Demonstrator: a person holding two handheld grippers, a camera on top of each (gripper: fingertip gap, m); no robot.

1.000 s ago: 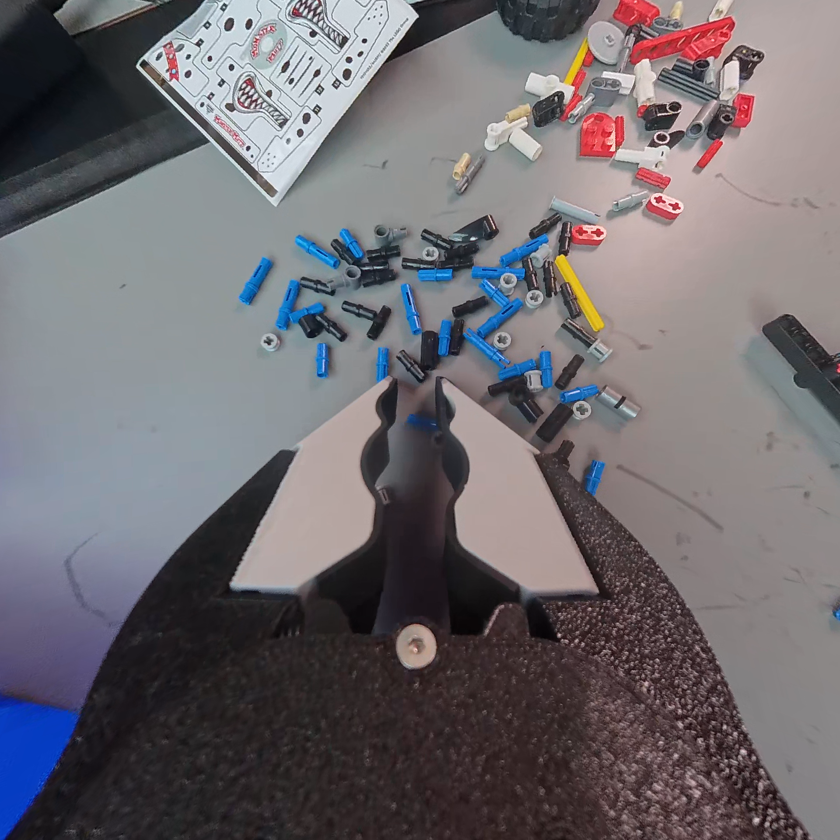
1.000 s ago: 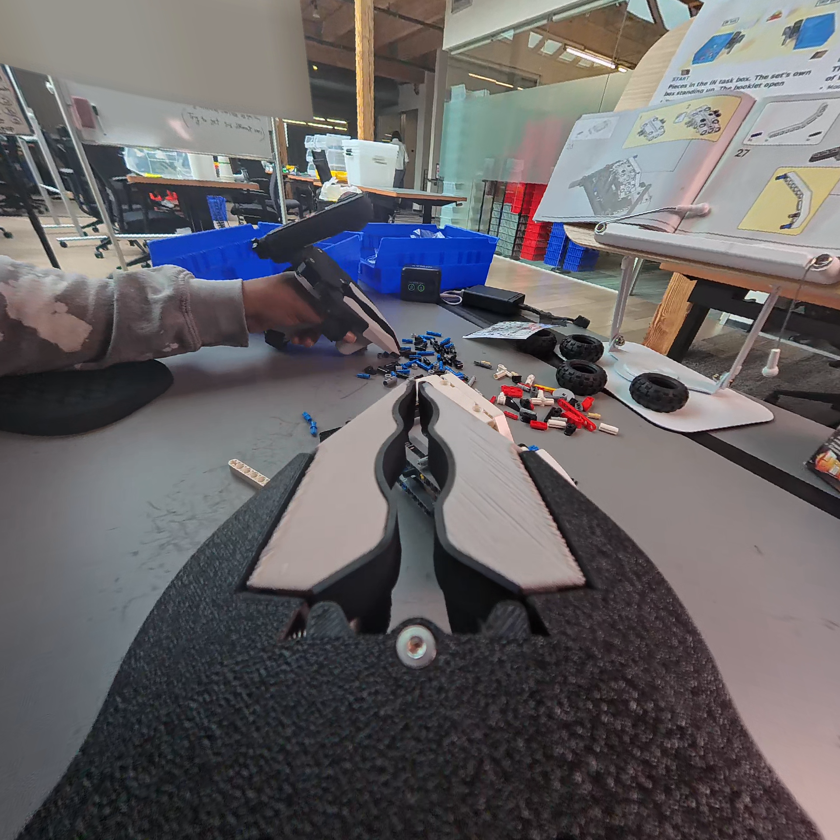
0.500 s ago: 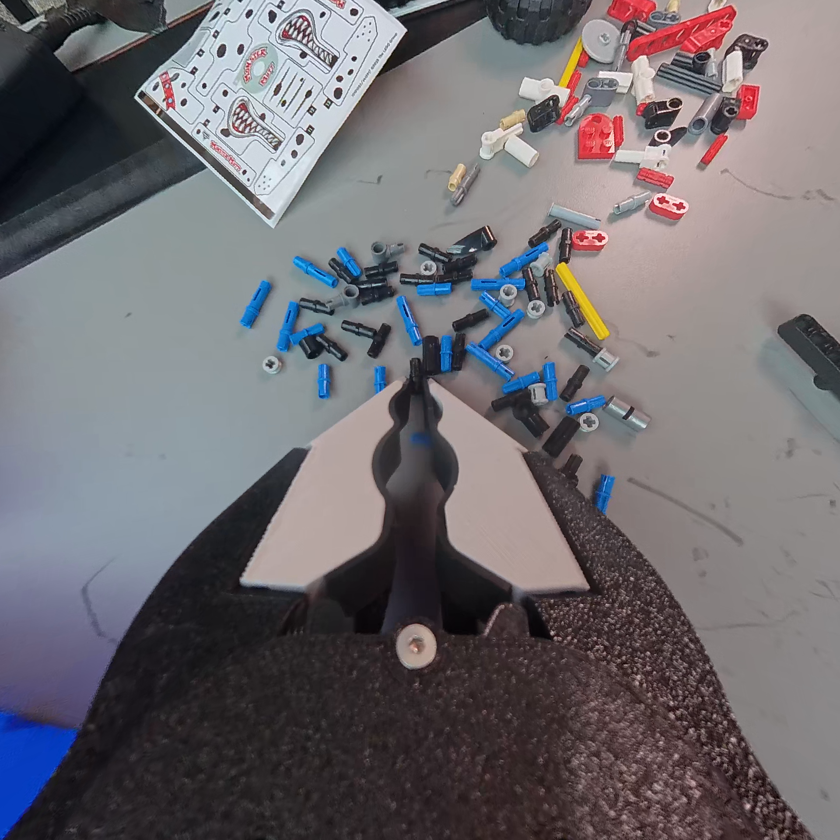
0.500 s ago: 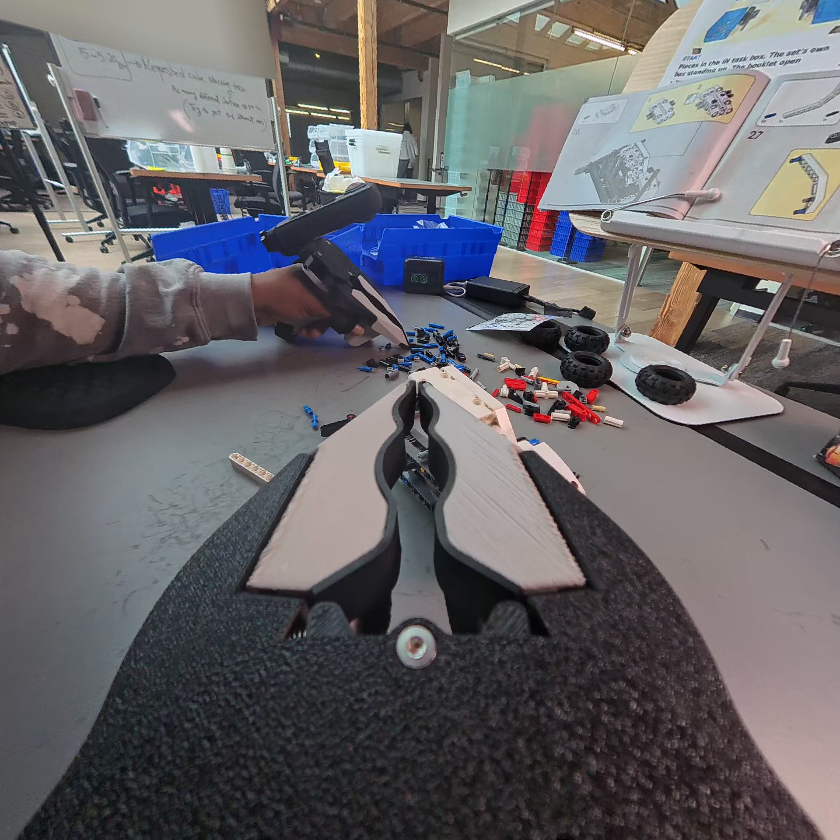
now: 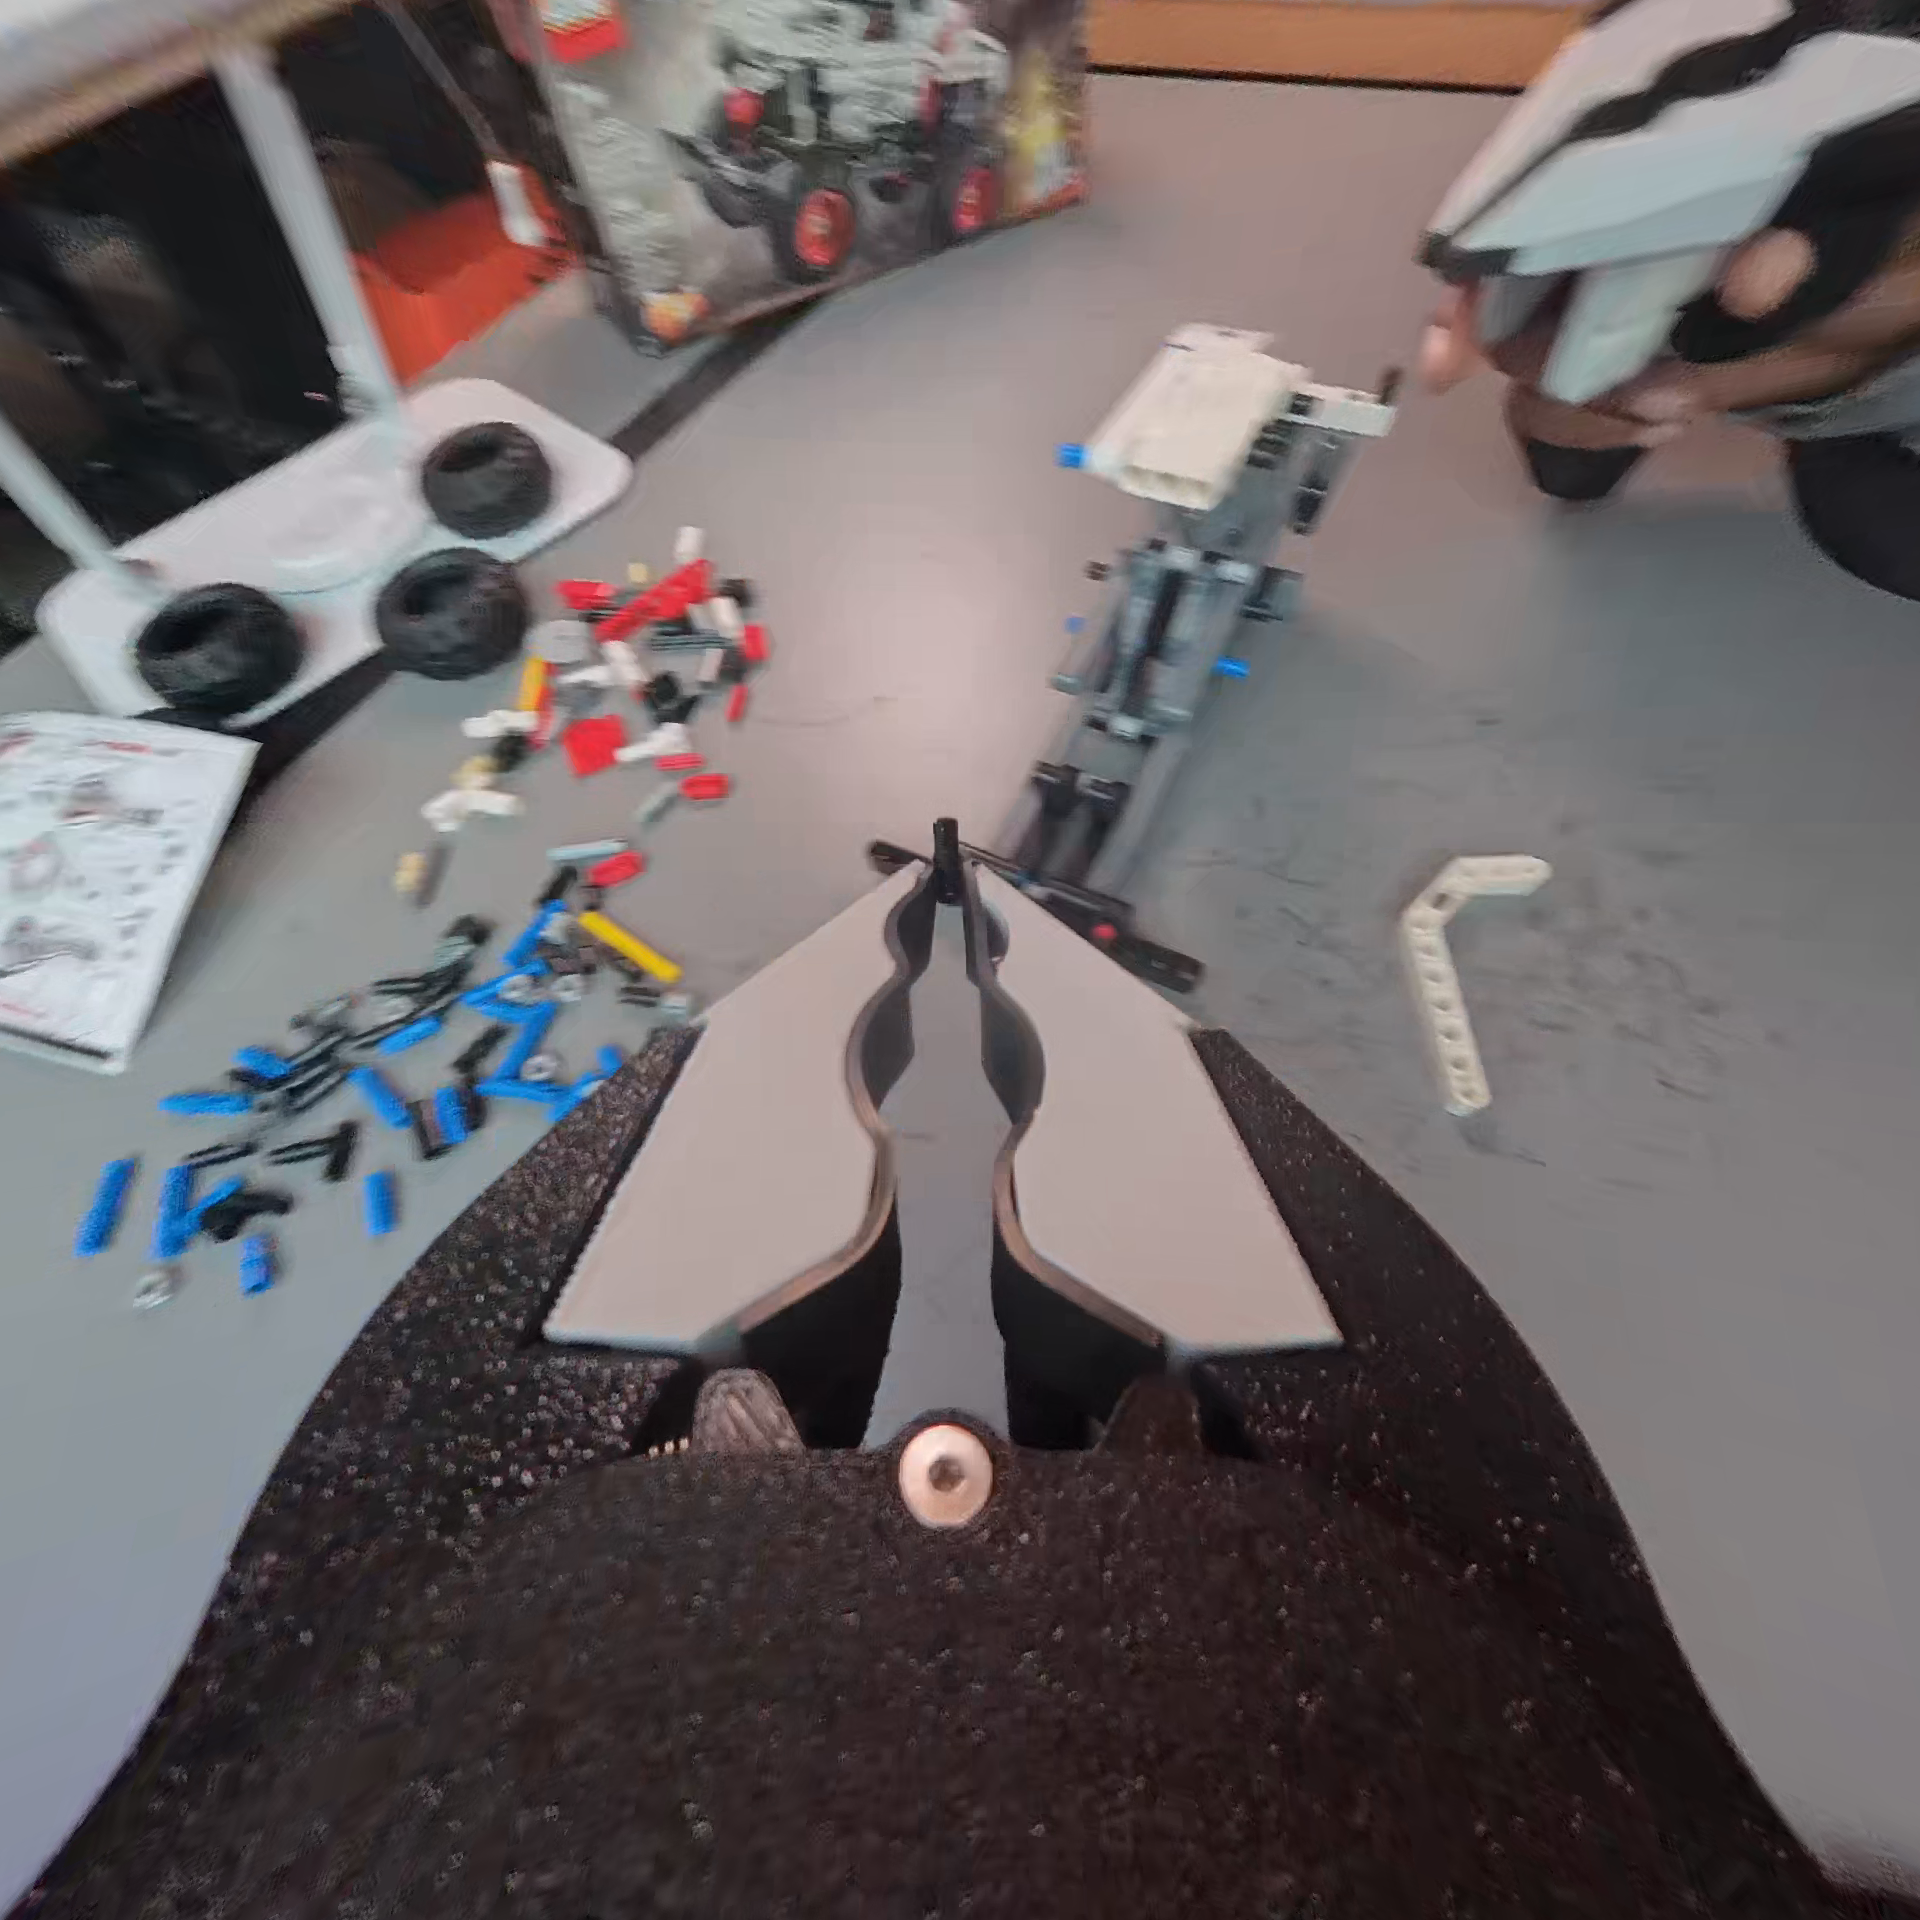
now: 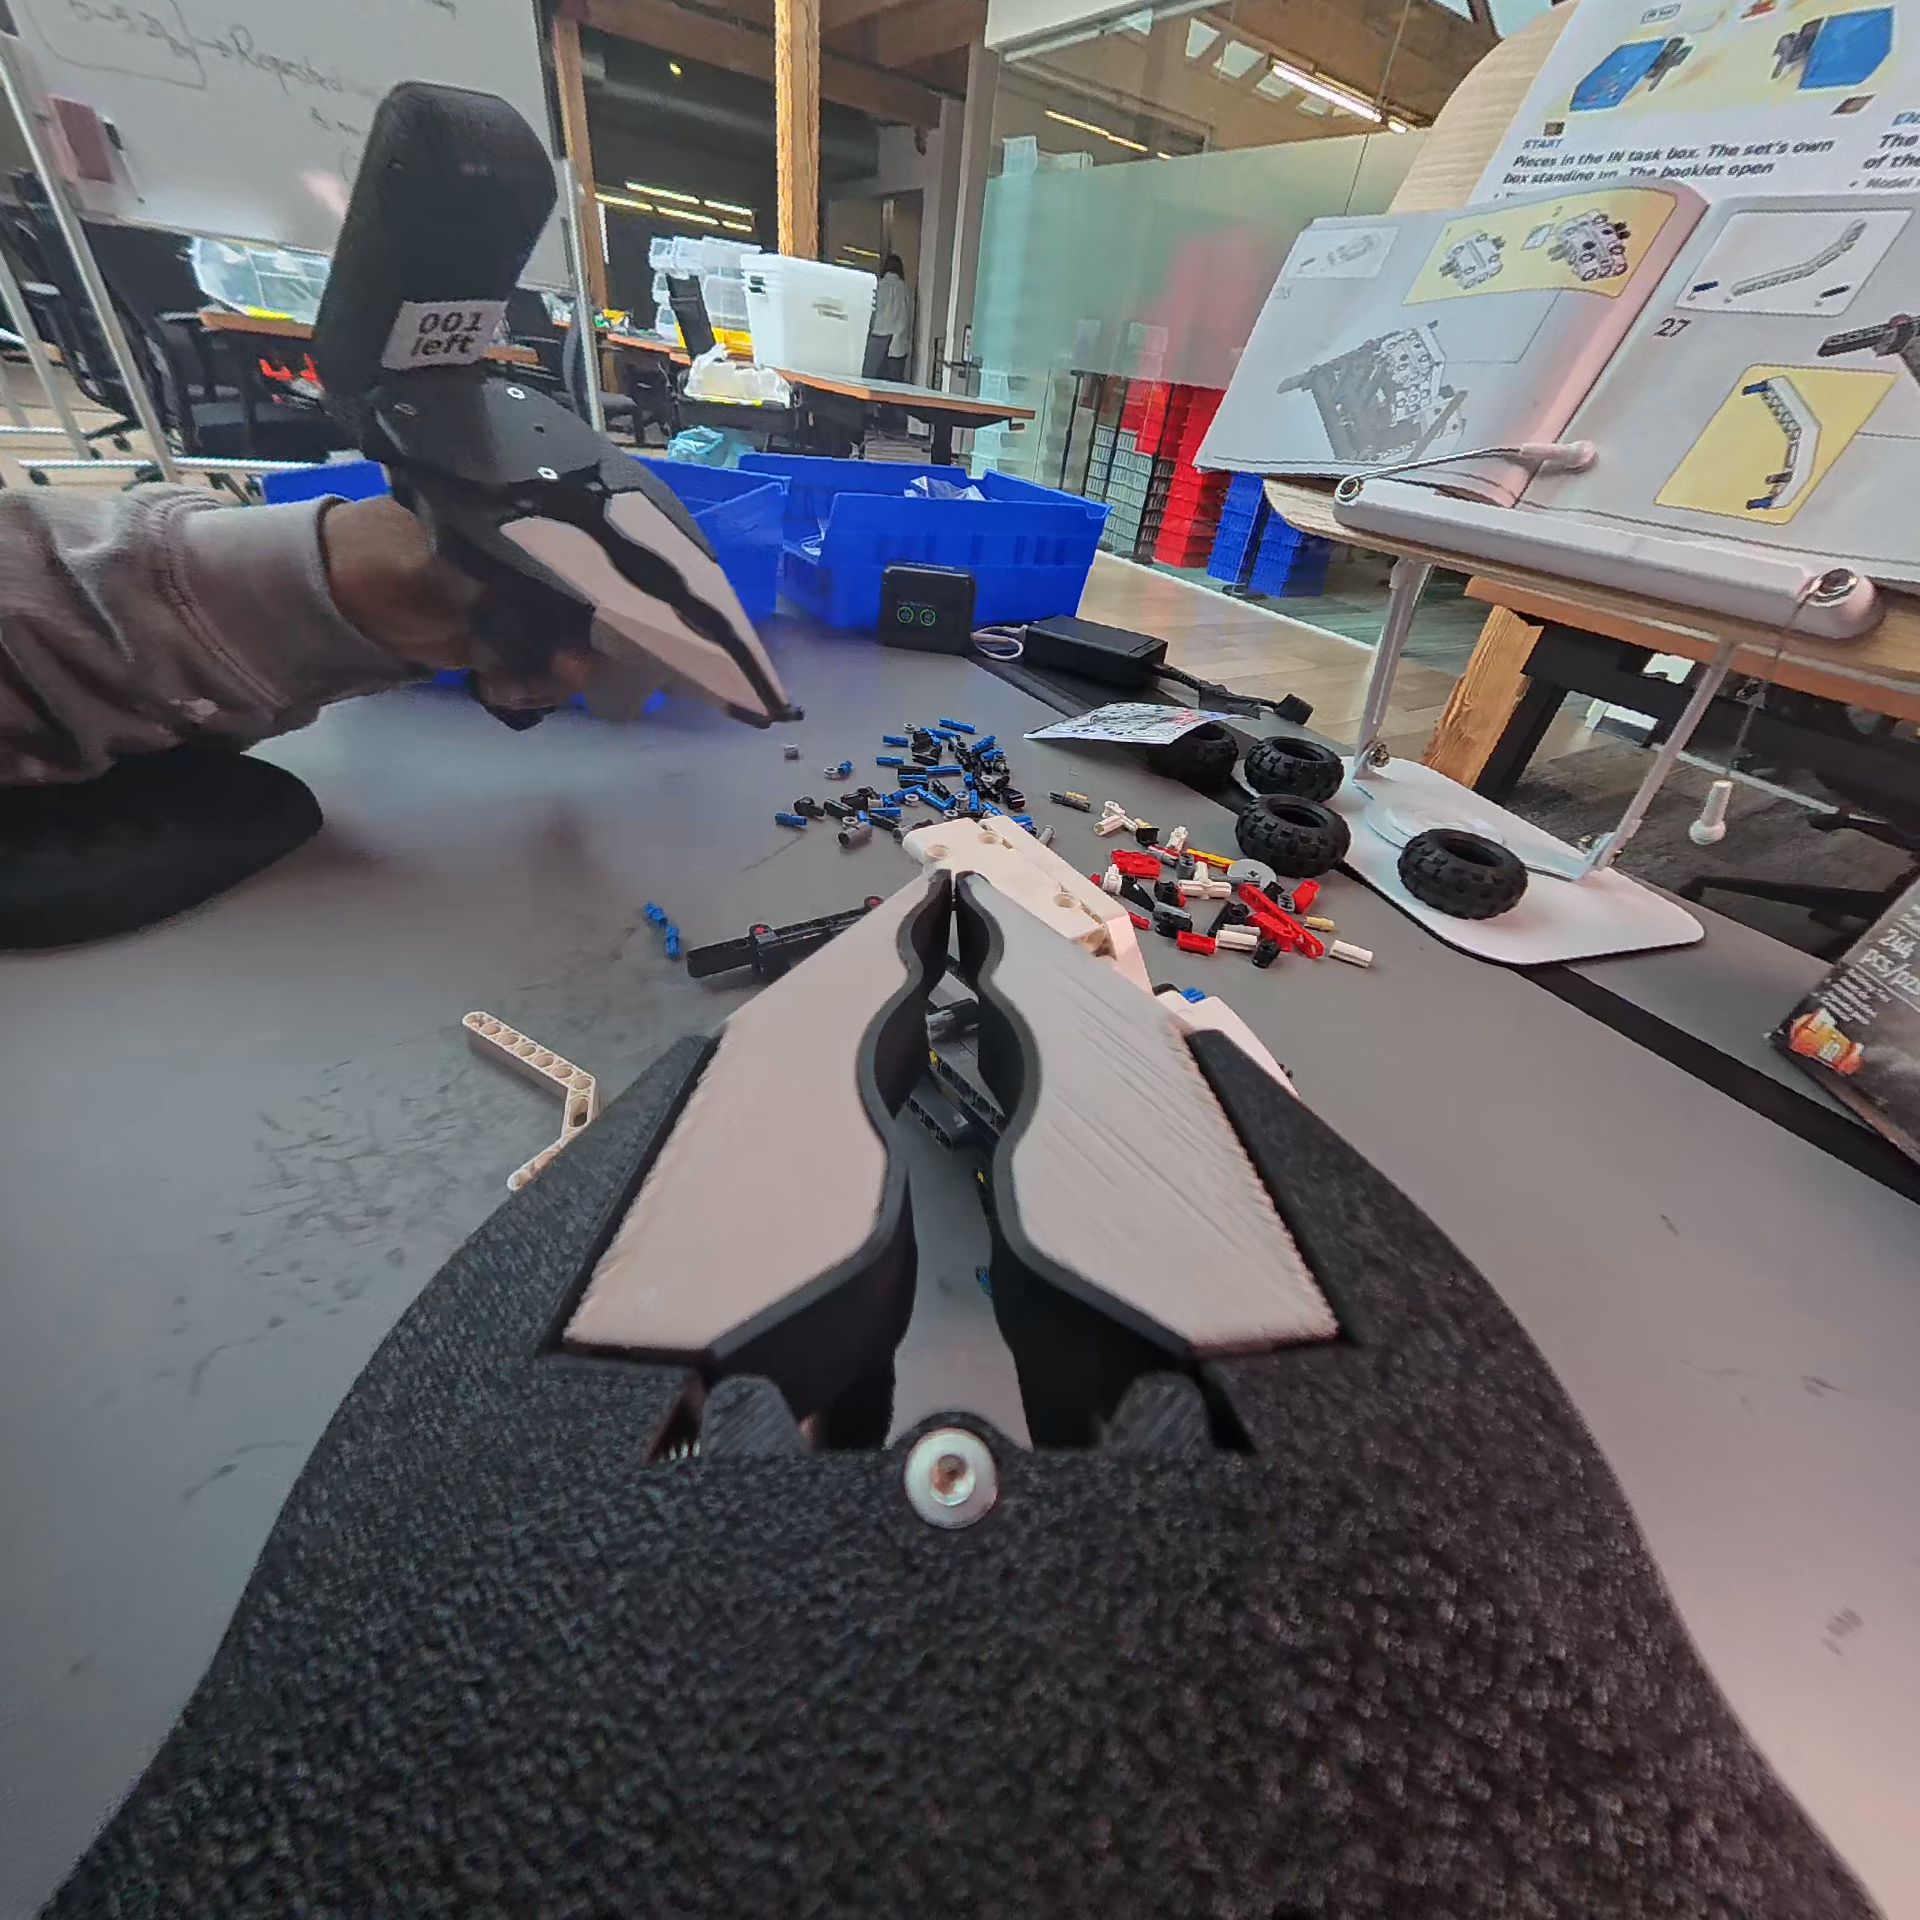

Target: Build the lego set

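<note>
One small black pin (image 5: 945, 844) sits pinched at our left gripper (image 5: 948, 902) tips; a slack grip could drop it. At one o'clock lies the half-built chassis (image 5: 1174, 582), our right gripper (image 6: 951, 902) clamped on it.

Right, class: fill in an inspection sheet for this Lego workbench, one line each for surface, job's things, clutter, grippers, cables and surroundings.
Surface: grey table, scuffed and marked.
Job's things: partly built model lying flat; blue and black pins scattered; red and white pieces in a loose heap; black tyres by the stand's base; white angled beam lying alone.
Clutter: sticker sheet beside the pins; set box at the far edge.
Grippers: left gripper shut on a black pin; right gripper shut, nothing seen in it.
Cables: power adapter with its cable, beyond the pins.
Surroundings: instruction booklet open on a stand; blue bins; office desks behind.
</note>
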